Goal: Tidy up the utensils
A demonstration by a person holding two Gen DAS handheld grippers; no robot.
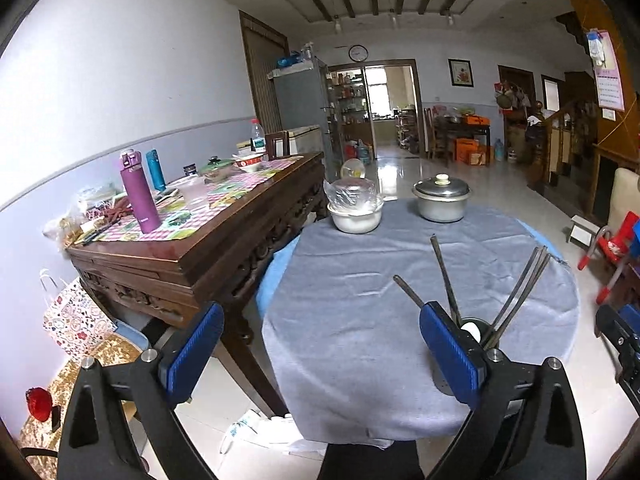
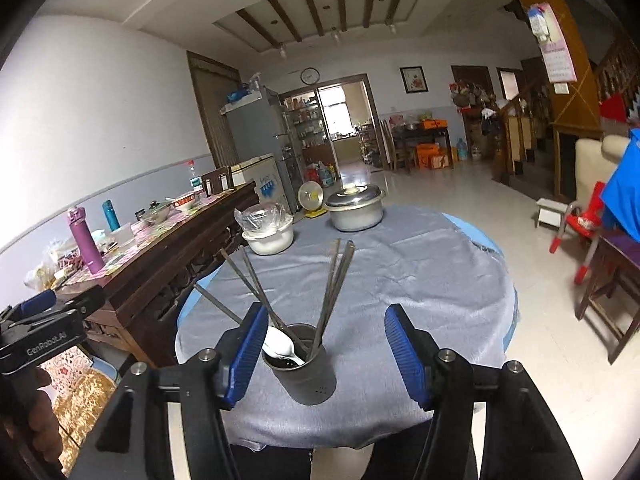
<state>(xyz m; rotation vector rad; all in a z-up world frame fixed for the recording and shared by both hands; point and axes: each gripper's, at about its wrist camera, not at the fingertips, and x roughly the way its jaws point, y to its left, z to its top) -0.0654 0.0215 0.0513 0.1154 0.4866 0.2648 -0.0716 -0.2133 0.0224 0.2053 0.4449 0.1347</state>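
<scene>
A dark metal utensil holder [image 2: 304, 364] stands on the grey cloth of the round table [image 2: 420, 272], near its front edge. Several dark chopsticks [image 2: 334, 280] and a white spoon [image 2: 280, 346] stand in it. My right gripper [image 2: 326, 354] is open and empty, its jaws either side of the holder without touching it. In the left wrist view the holder [image 1: 478, 330] sits just behind the right finger. My left gripper [image 1: 320, 354] is open and empty, to the left of the holder above the table's front edge.
A white bowl covered in plastic [image 1: 355, 210] and a lidded metal pot [image 1: 441, 198] stand at the table's far side. A dark wooden sideboard [image 1: 208, 236] with bottles and dishes stands to the left. A red child's chair [image 1: 612, 252] is at the right.
</scene>
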